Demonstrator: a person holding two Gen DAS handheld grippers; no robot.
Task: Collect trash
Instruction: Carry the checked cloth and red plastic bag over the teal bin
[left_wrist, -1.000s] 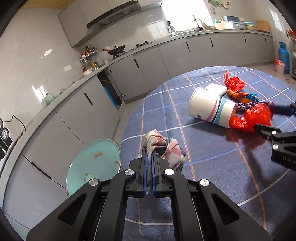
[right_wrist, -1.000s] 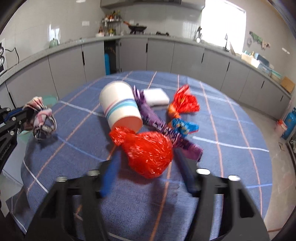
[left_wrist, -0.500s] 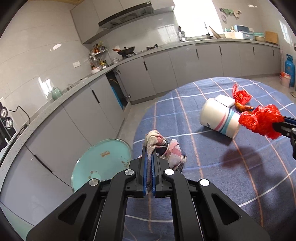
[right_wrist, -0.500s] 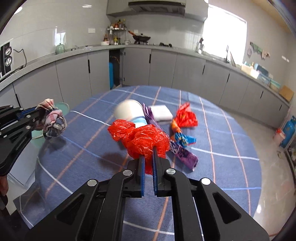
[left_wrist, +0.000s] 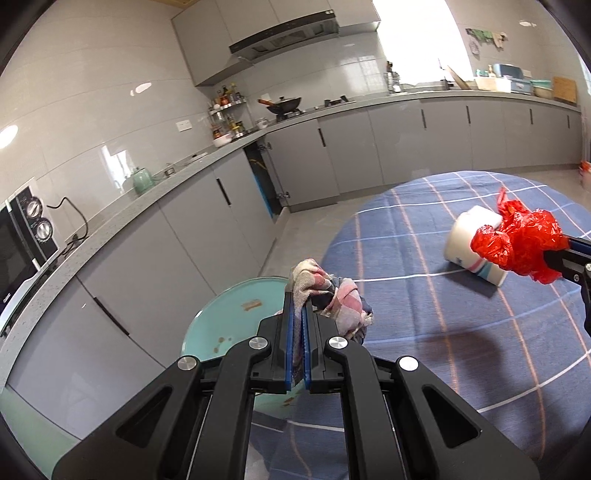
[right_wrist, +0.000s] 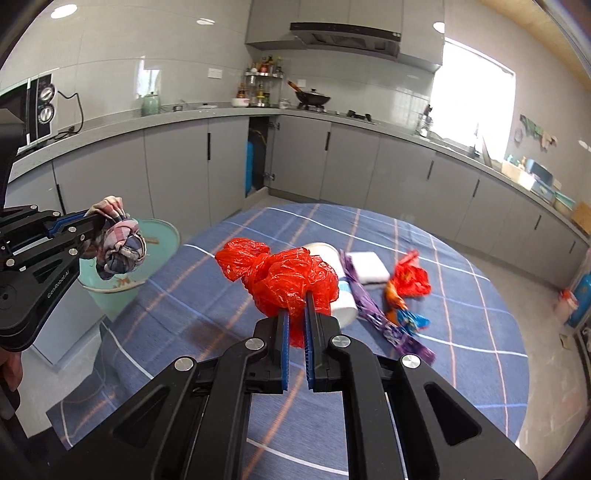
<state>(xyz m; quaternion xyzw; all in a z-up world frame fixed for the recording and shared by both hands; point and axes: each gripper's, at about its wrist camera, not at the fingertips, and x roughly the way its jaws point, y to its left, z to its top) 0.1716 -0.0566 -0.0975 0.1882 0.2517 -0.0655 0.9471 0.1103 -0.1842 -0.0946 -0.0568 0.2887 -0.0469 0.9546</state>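
My left gripper (left_wrist: 297, 310) is shut on a wadded plaid cloth (left_wrist: 334, 297) and holds it above the table's left edge, over a teal round bin (left_wrist: 229, 321). My right gripper (right_wrist: 296, 312) is shut on a crumpled red plastic bag (right_wrist: 284, 273), lifted above the table. In the right wrist view the left gripper (right_wrist: 94, 221) with the cloth (right_wrist: 118, 247) is at the left, over the teal bin (right_wrist: 162, 236). In the left wrist view the red bag (left_wrist: 521, 242) is at the right.
On the blue checked tablecloth (right_wrist: 461, 332) lie a tipped white paper cup (right_wrist: 341, 306), a purple wrapper (right_wrist: 380, 321), a white block (right_wrist: 369, 267), a red bag (right_wrist: 412, 278) and a blue wrapper (right_wrist: 412, 319). Grey kitchen cabinets (left_wrist: 406, 147) line the walls.
My right gripper closed on the red bag and lifted it off the table toward the left. My left gripper rose with the cloth and moved toward the teal bin.
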